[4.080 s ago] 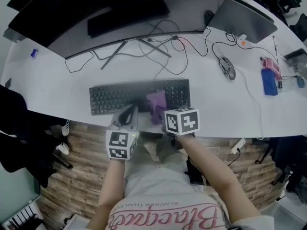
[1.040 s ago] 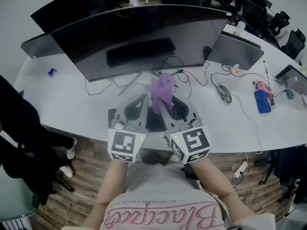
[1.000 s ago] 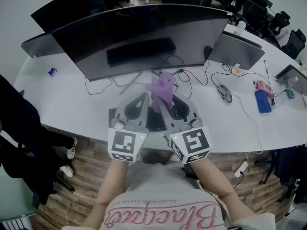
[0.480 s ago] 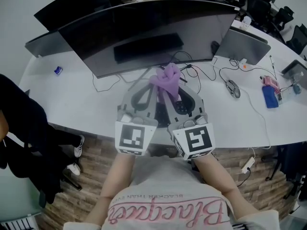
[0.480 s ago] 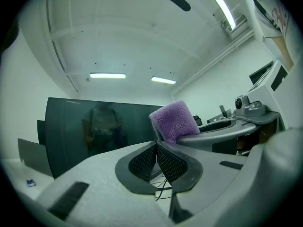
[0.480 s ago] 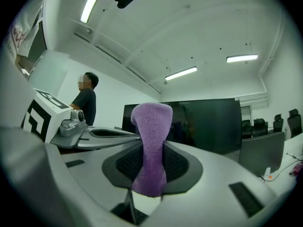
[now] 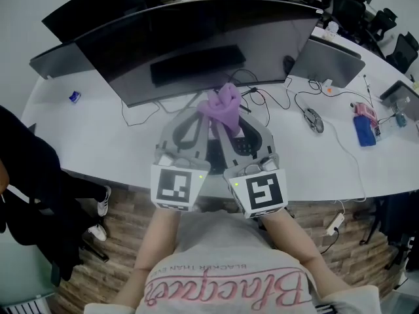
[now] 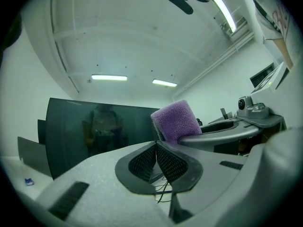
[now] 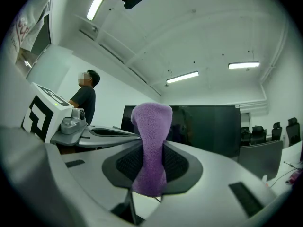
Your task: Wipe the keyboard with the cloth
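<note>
Both have risen off the black computer keyboard (image 7: 245, 146), mostly hidden beneath them at centre frame: the right gripper (image 9: 150, 157) pinches the fuzzy purple cloth (image 7: 222, 103) aloft, the left gripper (image 8: 156, 145) is pressed together empty, so wiping looks finished.

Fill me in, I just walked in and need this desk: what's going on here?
A person holds two grippers above the desk. The right gripper is shut on a purple cloth that sticks up in the air, off the keyboard below. The left gripper is shut and empty. No wiping at this instant.
</note>
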A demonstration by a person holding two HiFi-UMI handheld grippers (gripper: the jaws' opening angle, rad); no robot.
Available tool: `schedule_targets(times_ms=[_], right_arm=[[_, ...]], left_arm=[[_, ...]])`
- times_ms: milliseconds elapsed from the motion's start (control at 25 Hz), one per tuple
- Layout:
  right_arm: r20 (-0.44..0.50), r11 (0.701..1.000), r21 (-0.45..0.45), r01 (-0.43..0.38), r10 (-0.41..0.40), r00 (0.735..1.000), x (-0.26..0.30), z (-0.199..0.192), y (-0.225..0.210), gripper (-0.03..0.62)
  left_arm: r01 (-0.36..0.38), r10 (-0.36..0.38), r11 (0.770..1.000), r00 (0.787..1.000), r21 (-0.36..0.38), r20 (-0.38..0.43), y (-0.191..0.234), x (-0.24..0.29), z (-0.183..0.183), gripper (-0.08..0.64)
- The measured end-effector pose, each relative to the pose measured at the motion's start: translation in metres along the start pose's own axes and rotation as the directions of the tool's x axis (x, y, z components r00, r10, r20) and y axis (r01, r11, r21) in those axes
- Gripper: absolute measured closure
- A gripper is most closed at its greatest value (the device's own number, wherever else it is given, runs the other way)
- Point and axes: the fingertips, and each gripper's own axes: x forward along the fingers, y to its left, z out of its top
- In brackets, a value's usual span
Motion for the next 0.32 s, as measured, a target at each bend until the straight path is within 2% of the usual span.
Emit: schedule_targets(times_ms=[160,320], right_arm=[[0.0,1.0,-0.006,0.009,-0.009,1.0,0.001,0.0031,-0.0025,0.5],[0.036,0.999,-0.028,-0.023,0.024,0.999,-0.0002,0.0075,0.0003,0.5]], left_arm=[[0.001,-0.001,1.0,1.0,0.017,0.009,0.0025,-0.0001,0.0006,0.554],[-0.008,0.008,1.0,1.0,0.016,0.009,0.0015,-0.0005,0.0032,0.554]])
